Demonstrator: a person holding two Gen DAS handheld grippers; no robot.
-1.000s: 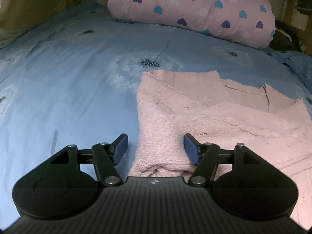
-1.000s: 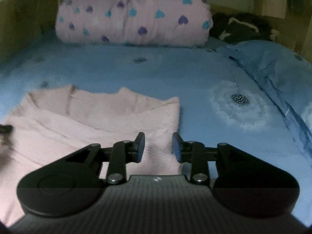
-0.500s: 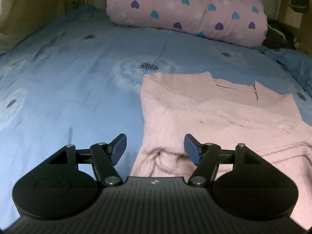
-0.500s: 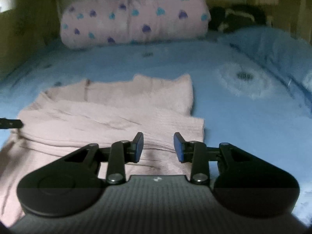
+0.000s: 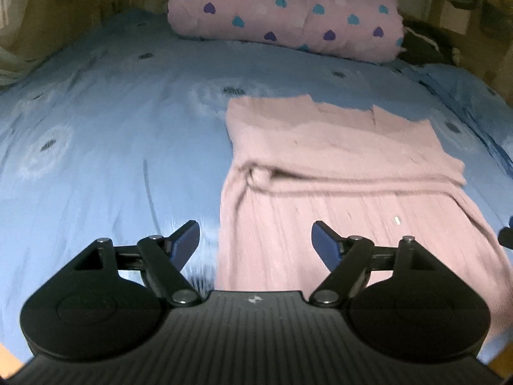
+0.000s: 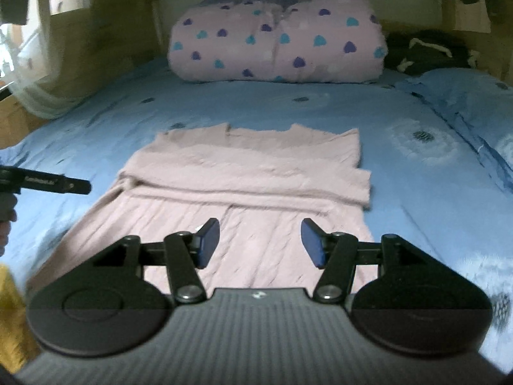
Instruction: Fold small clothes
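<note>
I see the pink knit garment [image 5: 336,173] lying flat on the bed [image 5: 112,128], toward its right half as my left camera shows it and well short of the head end. Its far part is folded back over itself, leaving a thick crosswise ridge about midway along the cloth; the near part, with its ribbed knit, runs down toward both of my cameras. In the right view the same garment [image 6: 243,173] shows a notched far edge and a squared corner sticking out on the right side of the fold.

My left tool [image 5: 256,242] has its jaws standing wide apart, and they have just been opening; nothing is between them, only the garment's left edge and blue sheet lying below. My right tool [image 6: 260,243] is also apart, its jaws having just been opening too, and it hangs empty above the ribbed near part of the cloth. Neither tool touches the garment, so far as I can tell.

At the left edge of the right view, a black bar belonging to the left tool reaches in over the sheet beside the fold.

At the head end of the bed lies a rolled pink quilt with hearts [image 6: 275,45]. A dark bundle [image 6: 429,51] sits at the far right corner, partly hidden.
</note>
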